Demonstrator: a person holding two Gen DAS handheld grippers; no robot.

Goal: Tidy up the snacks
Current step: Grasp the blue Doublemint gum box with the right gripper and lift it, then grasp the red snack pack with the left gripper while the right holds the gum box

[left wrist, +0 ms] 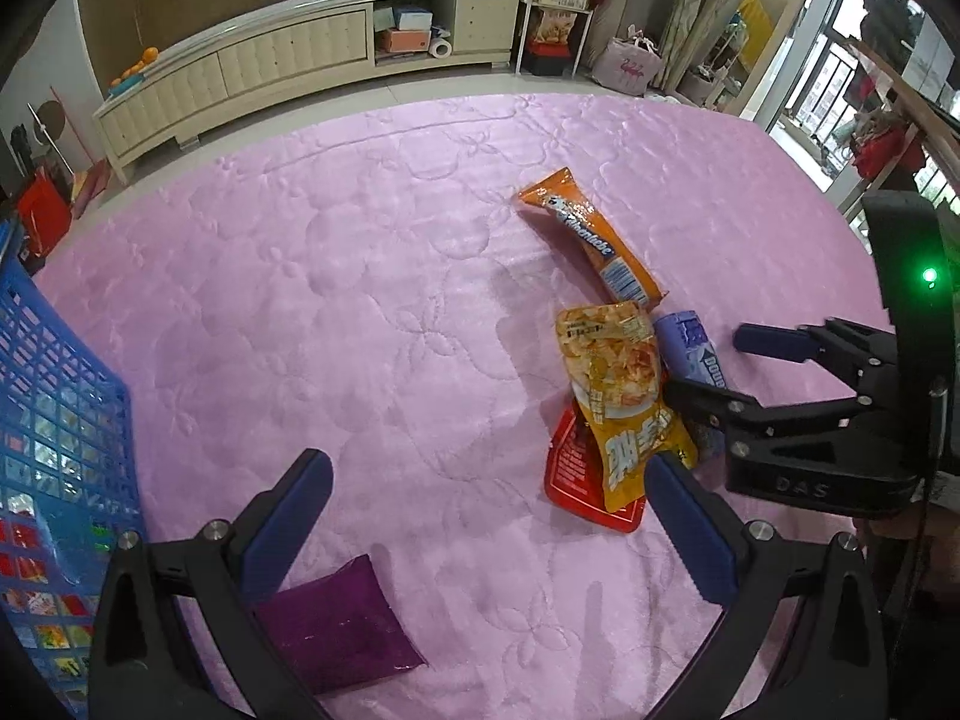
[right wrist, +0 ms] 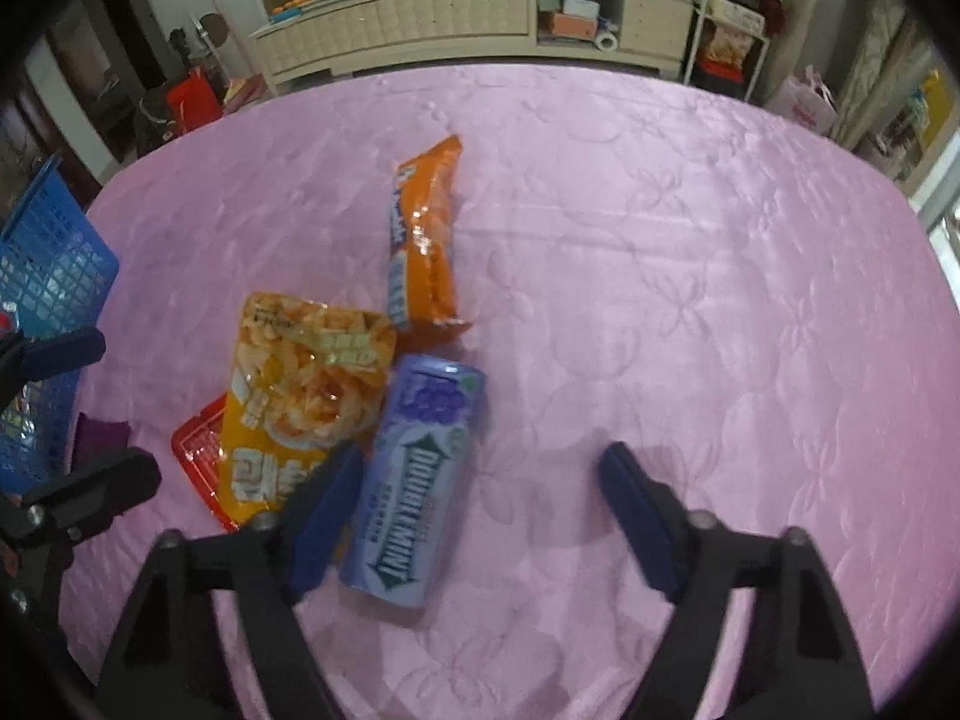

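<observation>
Now right tool (right wrist: 474,492) open — straddling mint can (right wrist: 420,480).

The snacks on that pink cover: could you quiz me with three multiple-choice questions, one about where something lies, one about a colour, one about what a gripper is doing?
1. Where does the yellow bag lie?
A. Partly on the red packet
B. Inside the basket
C. Alone, far from everything

2. What colour is the basket?
A. Green
B. Blue
C. White

3. How is the right gripper?
A. Clamped on the orange packet
B. Open, with the purple tin between its fingers
C. Holding the basket

Answers: 1 A, the red packet peeks out beneath it. 2 B, blue lattice walls. 3 B, its fingers straddle the tin, one well clear of it.
</observation>
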